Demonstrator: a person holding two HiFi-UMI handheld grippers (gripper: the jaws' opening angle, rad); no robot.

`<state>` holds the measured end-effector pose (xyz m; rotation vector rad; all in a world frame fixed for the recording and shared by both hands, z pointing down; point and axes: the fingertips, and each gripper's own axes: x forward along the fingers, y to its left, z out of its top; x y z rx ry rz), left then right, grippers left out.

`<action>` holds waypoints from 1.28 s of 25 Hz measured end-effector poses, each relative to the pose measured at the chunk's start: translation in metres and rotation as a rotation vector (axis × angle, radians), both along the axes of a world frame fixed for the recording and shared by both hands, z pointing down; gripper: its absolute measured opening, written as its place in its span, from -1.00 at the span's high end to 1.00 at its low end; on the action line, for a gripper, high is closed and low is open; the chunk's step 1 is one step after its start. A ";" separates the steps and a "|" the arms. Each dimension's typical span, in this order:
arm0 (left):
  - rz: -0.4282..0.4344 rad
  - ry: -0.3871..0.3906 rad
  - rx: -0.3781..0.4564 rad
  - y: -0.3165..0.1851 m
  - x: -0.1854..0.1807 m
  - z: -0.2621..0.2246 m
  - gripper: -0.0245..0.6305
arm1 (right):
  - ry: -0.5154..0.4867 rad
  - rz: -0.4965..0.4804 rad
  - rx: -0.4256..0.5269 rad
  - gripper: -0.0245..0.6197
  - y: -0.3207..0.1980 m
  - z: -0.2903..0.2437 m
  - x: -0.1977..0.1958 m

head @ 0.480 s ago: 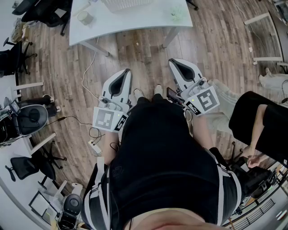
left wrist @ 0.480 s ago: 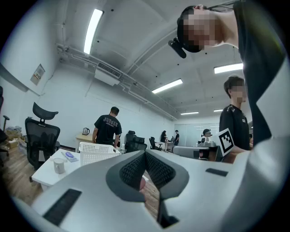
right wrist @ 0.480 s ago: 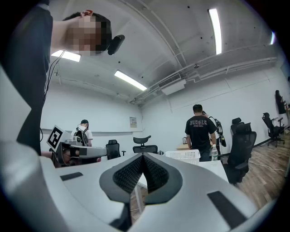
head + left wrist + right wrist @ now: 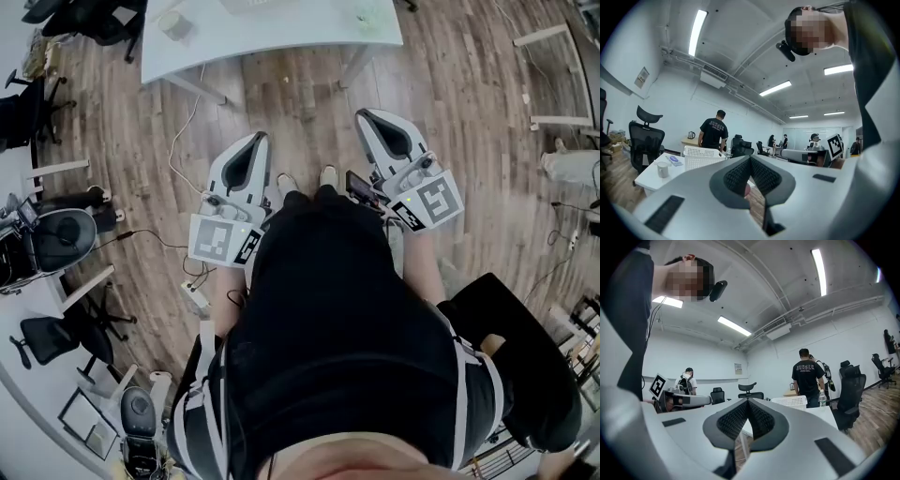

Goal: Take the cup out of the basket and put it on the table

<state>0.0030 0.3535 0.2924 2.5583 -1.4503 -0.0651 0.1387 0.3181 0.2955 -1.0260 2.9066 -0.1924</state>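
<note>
Table (image 4: 281,33) has receded — cup (image 4: 663,168) stands well beyond both shut jaws.

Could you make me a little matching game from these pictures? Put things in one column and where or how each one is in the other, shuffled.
Things:
1. cup
2. basket
3. kettle
4. left hand-held gripper

Descriptions:
A. white, with holed walls
B. jaws together, nothing between them
C. stands on the table, outside the basket
D. farthest off, on a counter

Pairs: 1-C, 2-A, 3-D, 4-B
</note>
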 end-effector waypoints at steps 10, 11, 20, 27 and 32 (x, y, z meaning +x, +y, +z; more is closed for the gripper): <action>-0.033 0.000 -0.002 -0.017 0.009 0.001 0.86 | 0.044 0.011 0.009 0.86 -0.016 0.004 0.015; -0.039 0.000 -0.003 -0.019 0.010 0.001 0.86 | 0.050 0.013 0.007 0.86 -0.019 0.005 0.018; -0.117 -0.018 -0.017 -0.044 0.028 0.014 0.86 | 0.050 0.016 0.002 0.86 -0.043 0.017 0.054; -0.168 -0.013 -0.025 -0.049 0.044 0.019 0.86 | 0.050 -0.027 -0.005 0.86 -0.053 0.027 0.073; -0.167 -0.026 -0.028 -0.054 0.045 0.019 0.86 | 0.047 -0.041 -0.006 0.86 -0.062 0.029 0.068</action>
